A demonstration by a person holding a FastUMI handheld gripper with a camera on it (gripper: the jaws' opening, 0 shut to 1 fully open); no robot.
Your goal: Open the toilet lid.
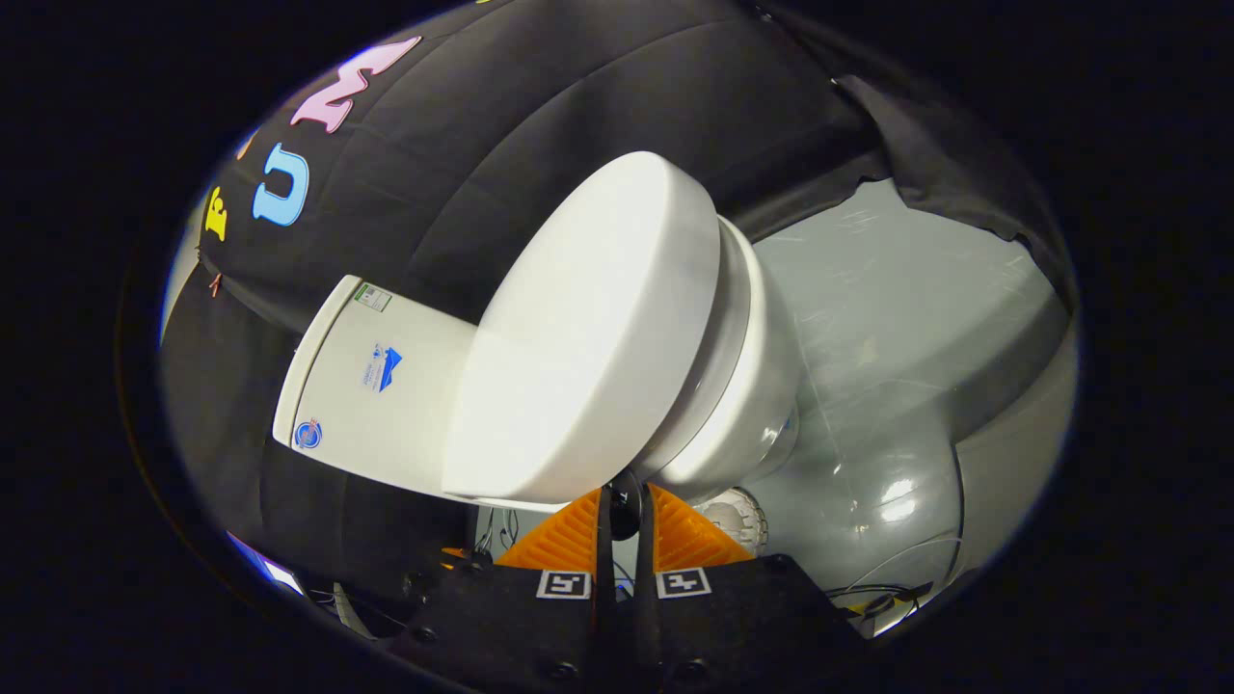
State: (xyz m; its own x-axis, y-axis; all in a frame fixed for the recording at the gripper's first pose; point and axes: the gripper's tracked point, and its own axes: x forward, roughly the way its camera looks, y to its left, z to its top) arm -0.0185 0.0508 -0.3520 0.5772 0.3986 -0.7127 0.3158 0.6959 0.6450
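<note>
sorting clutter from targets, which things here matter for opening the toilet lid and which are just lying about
For the job:
toilet lid, closed
toilet bowl
gripper, fingers nearly together, just short of the lid's edge

Lying about:
toilet tank
cables on the floor
round white object beside the bowl's base

The one view rides on the gripper [622,501] and looks forward along its two fingers, which stand nearly together with a thin gap between them. The camera is rolled, so the toilet lid [588,328] just ahead of the fingers appears tilted. It sits close to the lid's edge. Beyond the fingers lie the tank [371,386], the bowl [762,386], the grey floor [906,318] and the cloth wall [540,125].
</note>
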